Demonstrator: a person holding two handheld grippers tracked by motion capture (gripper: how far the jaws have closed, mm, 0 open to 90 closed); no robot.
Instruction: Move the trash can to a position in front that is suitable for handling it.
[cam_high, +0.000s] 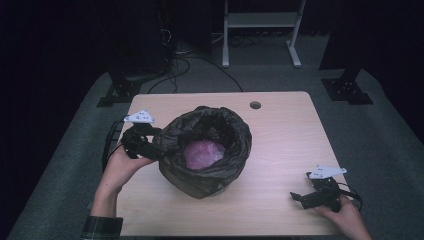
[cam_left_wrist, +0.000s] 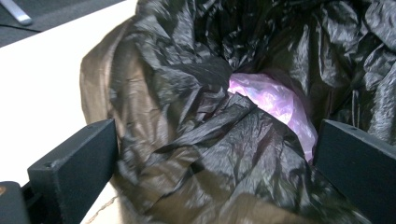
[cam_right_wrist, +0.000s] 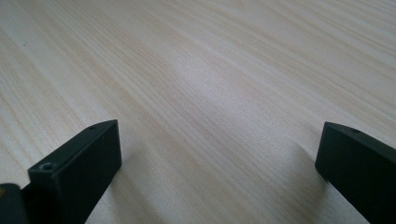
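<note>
Black plastic bag, mid-surface with pink item inside, has its left rim between the wide-open jaws of the left hand-held gripper, likely to pinch it, while the right hand-held gripper rests wide, empty, on the surface.

A pale wood-grain counter is standing on grey carpet floor, a round cable hole sitting near its far edge. Beyond it, a white metal frame and black stand feet are showing against a dark room, with cables trailing across the floor.
</note>
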